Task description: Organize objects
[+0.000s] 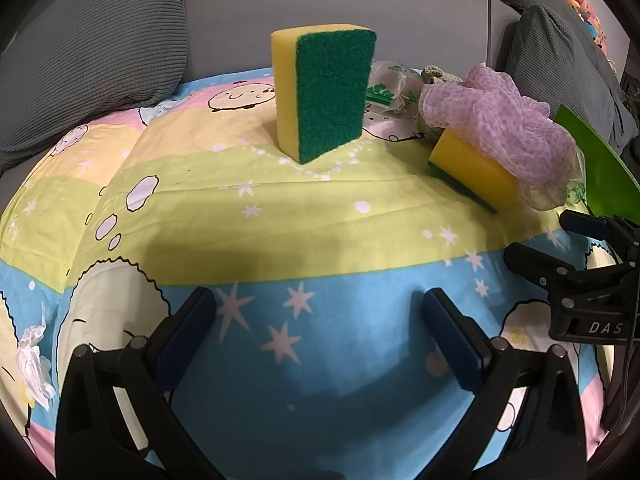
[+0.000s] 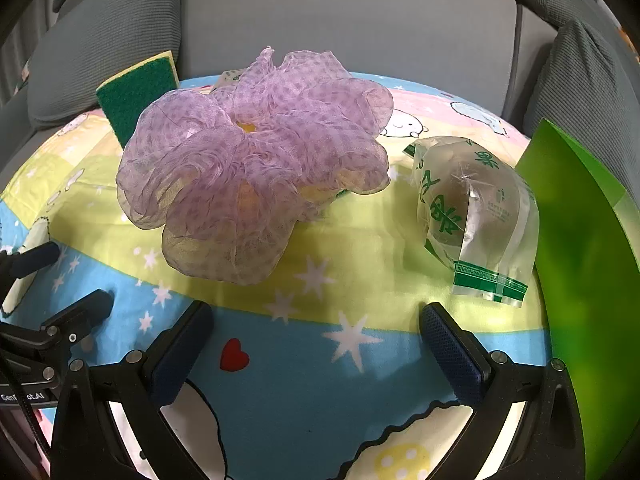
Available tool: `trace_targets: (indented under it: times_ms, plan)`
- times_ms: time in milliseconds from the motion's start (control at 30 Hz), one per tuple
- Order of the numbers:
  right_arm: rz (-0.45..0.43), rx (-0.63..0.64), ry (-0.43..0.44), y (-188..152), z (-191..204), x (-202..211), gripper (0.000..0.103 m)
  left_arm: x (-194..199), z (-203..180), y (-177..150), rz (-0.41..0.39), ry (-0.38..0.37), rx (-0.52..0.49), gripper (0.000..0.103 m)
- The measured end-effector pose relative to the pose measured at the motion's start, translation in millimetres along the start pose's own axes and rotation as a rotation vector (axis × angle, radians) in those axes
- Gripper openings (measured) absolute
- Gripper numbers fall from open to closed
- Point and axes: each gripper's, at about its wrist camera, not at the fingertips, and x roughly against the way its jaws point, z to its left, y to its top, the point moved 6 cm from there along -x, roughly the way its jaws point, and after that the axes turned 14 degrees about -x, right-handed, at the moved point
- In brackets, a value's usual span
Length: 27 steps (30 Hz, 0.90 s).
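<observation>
Left gripper [image 1: 318, 334] is hovering with its fingers spread wide, nothing between them, only starry cloth [image 1: 320, 380] under the gap. Off beyond its left finger a crumpled tissue [image 1: 34, 364] is lying on the cloth. Straight ahead of the fingertips, well apart from them, a sponge [image 1: 324, 94] is standing on end, green scrub face toward the camera.

Moving right: beyond the right finger a second sponge [image 1: 472, 170] is lying flat, with the purple mesh puff [image 1: 500, 128] sitting on top of it and covering its far end.

Right gripper [image 2: 316, 334] is also hanging released and empty. The puff is filling the view just ahead of its left finger; a wrapped bag [image 2: 476, 208] with green print is lying near its right fingertip, and a green sheet [image 2: 580, 240] is leaning past that finger.

Risks, as I'm reading it: the upright sponge is looking tippy, so a one-sided nudge could topple it. The puff is soft and loose, so closing on its frills alone could let it slip, or drag the sponge beneath along. The bag's film is looking slick and crinkly.

The cloth is wrinkling over a rounded surface; grey sofa cushions [image 1: 100, 52] are ringing it behind.
</observation>
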Motion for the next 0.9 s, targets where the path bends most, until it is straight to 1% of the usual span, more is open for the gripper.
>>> trace_targets:
  times_ms: [900]
  plan:
    - [0.000,0.000,0.000,0.1,0.0,0.1,0.103,-1.6,3.8,-1.7,-0.001,0.007,0.004,0.103]
